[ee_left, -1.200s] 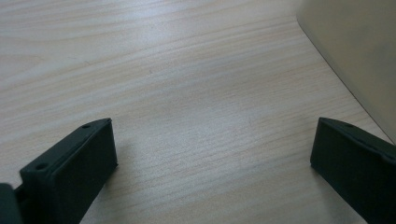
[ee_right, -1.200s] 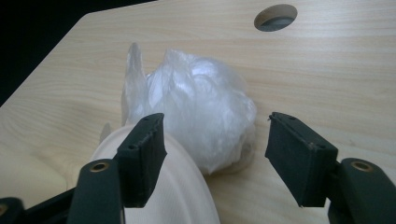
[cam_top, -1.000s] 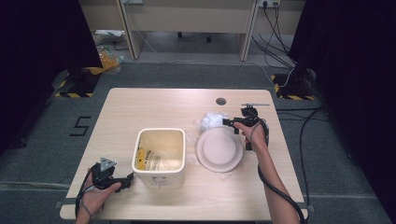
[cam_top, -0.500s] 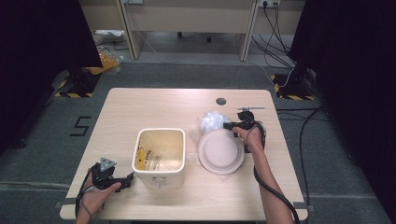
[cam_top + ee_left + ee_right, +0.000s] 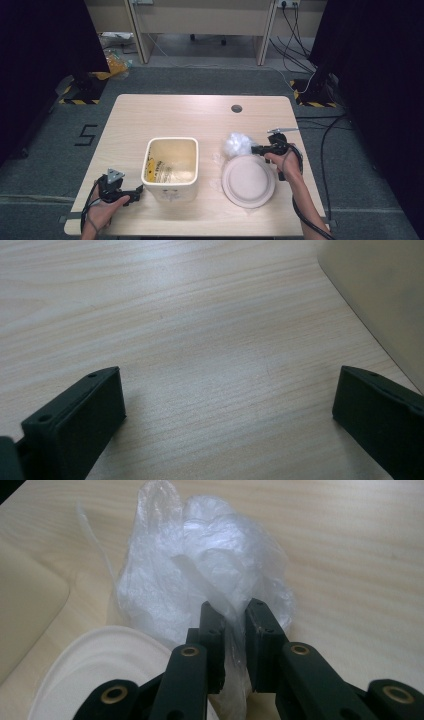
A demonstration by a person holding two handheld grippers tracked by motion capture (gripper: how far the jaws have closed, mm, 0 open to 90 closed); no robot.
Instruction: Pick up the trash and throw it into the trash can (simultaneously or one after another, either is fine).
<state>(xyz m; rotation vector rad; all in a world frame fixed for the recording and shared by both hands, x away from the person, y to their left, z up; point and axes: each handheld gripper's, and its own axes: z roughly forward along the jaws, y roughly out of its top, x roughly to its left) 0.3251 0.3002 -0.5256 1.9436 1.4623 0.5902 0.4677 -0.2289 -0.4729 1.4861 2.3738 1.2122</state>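
Pale wood grain runs across the table [image 5: 150, 120], which stands on grey carpet with dark curtains on both sides and desk legs and cables at the back. Starting at the right gripper [image 5: 234, 615], its jaws are pinched nearly shut on a fold of the crumpled clear plastic bag [image 5: 200, 570], a thin strip of film showing between them. The bag still sits on the wood, just beyond the far rim of the upturned white plate [image 5: 100, 665], and from above the bag [image 5: 237, 145] touches or nearly touches the plate [image 5: 248, 181] at its far edge. The right gripper [image 5: 261, 149] reaches in from the right side, the hand behind it resting by the plate's rim. Further left stands the cream bin [image 5: 170, 167], open at the top and seemingly empty apart from a yellowish lining and label. At the near left corner the left gripper [image 5: 135, 192] lies low on the table with its jaws spread wide over bare wood, holding nothing; its own view shows the bin's wall [image 5: 380, 295] close by on the right. I'd judge the job barely begun: the grip on the bag looks made, but lifting it, carrying it over the plate and dropping it in the bin all seem left to do, if the bin is indeed where it goes.
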